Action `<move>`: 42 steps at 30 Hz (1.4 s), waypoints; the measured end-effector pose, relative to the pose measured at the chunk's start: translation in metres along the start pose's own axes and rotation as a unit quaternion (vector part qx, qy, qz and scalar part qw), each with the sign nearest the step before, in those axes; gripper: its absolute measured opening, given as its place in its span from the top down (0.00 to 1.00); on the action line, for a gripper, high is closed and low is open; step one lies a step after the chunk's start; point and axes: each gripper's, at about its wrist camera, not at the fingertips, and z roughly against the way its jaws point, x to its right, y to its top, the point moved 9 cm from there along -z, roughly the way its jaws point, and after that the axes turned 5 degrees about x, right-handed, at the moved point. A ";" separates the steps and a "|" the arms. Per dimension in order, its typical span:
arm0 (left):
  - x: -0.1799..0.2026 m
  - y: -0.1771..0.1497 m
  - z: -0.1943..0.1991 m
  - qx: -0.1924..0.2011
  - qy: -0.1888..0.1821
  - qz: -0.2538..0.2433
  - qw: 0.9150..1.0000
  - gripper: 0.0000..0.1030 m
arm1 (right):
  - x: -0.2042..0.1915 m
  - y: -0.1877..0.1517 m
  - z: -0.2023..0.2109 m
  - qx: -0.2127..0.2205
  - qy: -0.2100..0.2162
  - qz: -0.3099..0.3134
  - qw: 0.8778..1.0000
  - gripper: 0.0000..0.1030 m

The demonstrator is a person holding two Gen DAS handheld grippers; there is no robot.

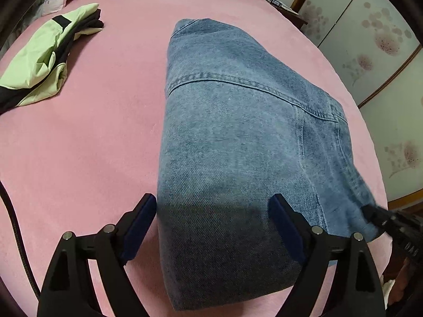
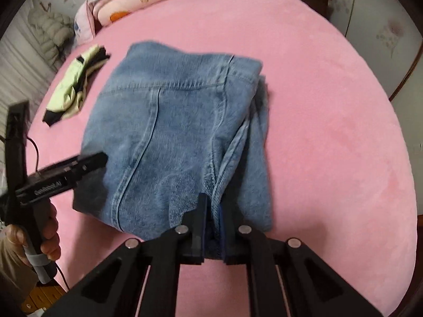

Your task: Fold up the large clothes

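Note:
Folded blue jeans lie on the pink bed; they also show in the right wrist view. My left gripper is open, its fingers spread wide over the near left part of the jeans, holding nothing. My right gripper is shut on the near right edge of the jeans, a fold of denim pinched between its blue pads. The left gripper also shows in the right wrist view at the jeans' left edge, held by a hand. The right gripper's tip shows blurred at the jeans' right edge in the left wrist view.
A folded light-green and black garment lies on the bed to the far left of the jeans, also in the right wrist view. Pillows and folded bedding are at the head. A flowered wardrobe stands at the right. A cable trails at left.

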 end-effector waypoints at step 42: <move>-0.016 0.120 -0.059 -0.031 0.005 -0.011 0.999 0.10 | 0.046 0.128 -0.085 0.012 -0.030 -0.042 0.999 0.90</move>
